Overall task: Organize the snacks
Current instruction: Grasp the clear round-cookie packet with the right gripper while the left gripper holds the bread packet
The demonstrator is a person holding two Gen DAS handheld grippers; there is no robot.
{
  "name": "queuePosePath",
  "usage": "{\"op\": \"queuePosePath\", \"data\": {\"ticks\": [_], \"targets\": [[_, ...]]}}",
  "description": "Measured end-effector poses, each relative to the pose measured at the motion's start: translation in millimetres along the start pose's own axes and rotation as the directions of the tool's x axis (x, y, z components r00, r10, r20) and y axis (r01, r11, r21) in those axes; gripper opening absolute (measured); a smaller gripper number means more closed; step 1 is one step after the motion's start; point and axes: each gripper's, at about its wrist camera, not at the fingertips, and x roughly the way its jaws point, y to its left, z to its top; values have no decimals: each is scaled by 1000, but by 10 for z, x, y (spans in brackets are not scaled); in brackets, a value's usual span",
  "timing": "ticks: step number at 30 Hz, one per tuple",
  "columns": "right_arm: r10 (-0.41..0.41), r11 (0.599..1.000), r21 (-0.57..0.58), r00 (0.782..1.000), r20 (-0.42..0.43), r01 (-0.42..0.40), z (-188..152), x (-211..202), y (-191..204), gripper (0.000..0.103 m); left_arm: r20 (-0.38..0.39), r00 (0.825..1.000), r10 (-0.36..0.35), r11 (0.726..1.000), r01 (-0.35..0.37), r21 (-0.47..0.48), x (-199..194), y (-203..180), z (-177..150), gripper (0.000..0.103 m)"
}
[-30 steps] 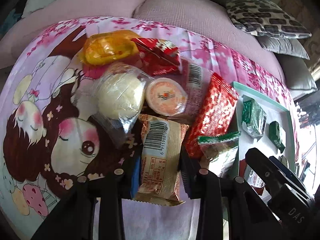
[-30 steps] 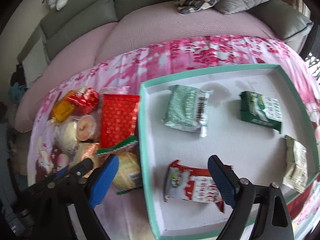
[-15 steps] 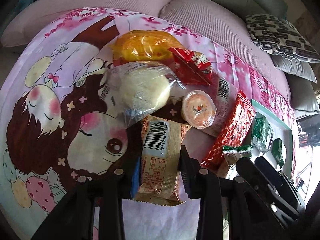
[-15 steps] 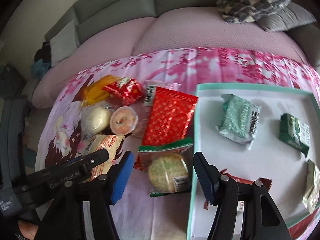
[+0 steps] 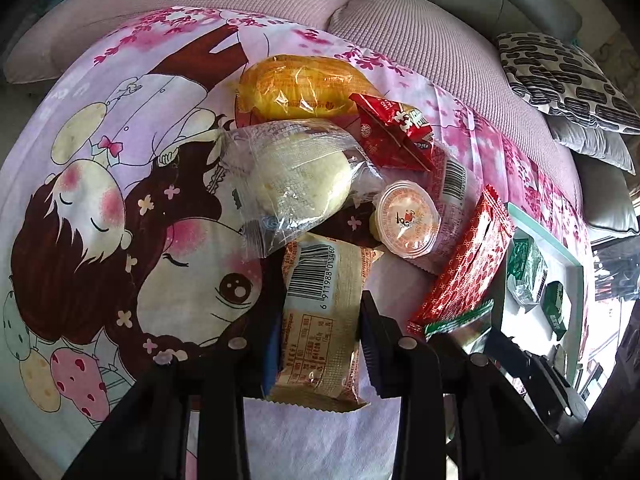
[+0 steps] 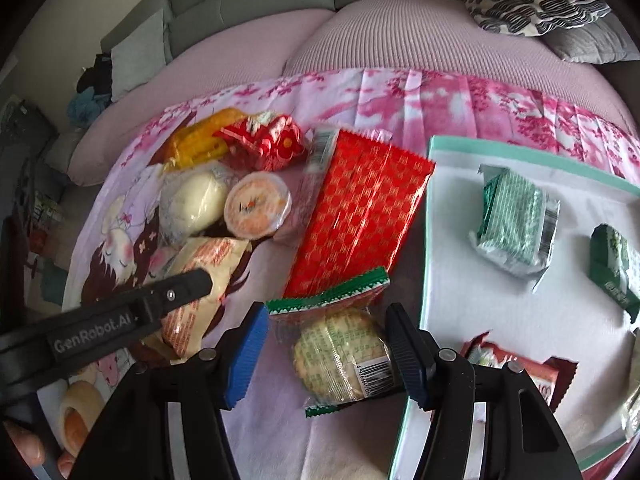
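Note:
My left gripper point(image 5: 320, 328) is shut on a beige bread packet point(image 5: 316, 280) with a barcode, gripped across its middle over the cartoon cloth. The right wrist view shows the same left gripper's finger point(image 6: 176, 292) on that packet point(image 6: 208, 256). My right gripper point(image 6: 326, 324) points down over a round cracker packet point(image 6: 340, 356) with green and red trim. That packet lies between the jaws; the right pad touches its wrapper and the left blue pad stands just clear. A white tray with a teal rim point(image 6: 520, 154) lies just right of it.
A snack pile sits beyond: red patterned packet point(image 6: 360, 208), jelly cup point(image 6: 258, 204), clear-wrapped bun point(image 6: 196, 200), small red packet point(image 6: 264, 140), yellow packet point(image 6: 200, 140). The tray holds green packets point(image 6: 516, 224) and a red-white one point(image 6: 520, 368). Sofa cushions lie behind.
My right gripper moved left from over the tray to straddle the cracker packet, and its jaws narrowed. The left gripper shifted a little and rolled, still holding the beige packet.

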Motion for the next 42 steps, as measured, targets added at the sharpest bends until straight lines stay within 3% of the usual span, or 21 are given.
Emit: {"op": "queuePosePath", "data": {"ticks": [17, 22, 32, 42], "targets": [[-74, 995, -66, 994, -75, 69, -269, 3, 171, 64, -7, 999, 38, 999, -38, 21, 94, -90, -104, 37], [-85, 996, -47, 991, -107, 81, -275, 137, 174, 64, -5, 999, 45, 999, -45, 23, 95, -107, -152, 37], [-26, 997, 73, 996, -85, 32, -203, 51, -76, 63, -17, 999, 44, 999, -44, 5, 96, -4, -254, 37], [-39, 995, 85, 995, -88, 47, -133, 128, -57, 63, -33, 999, 40, 999, -41, -16, 149, 21, -232, 37]]}}
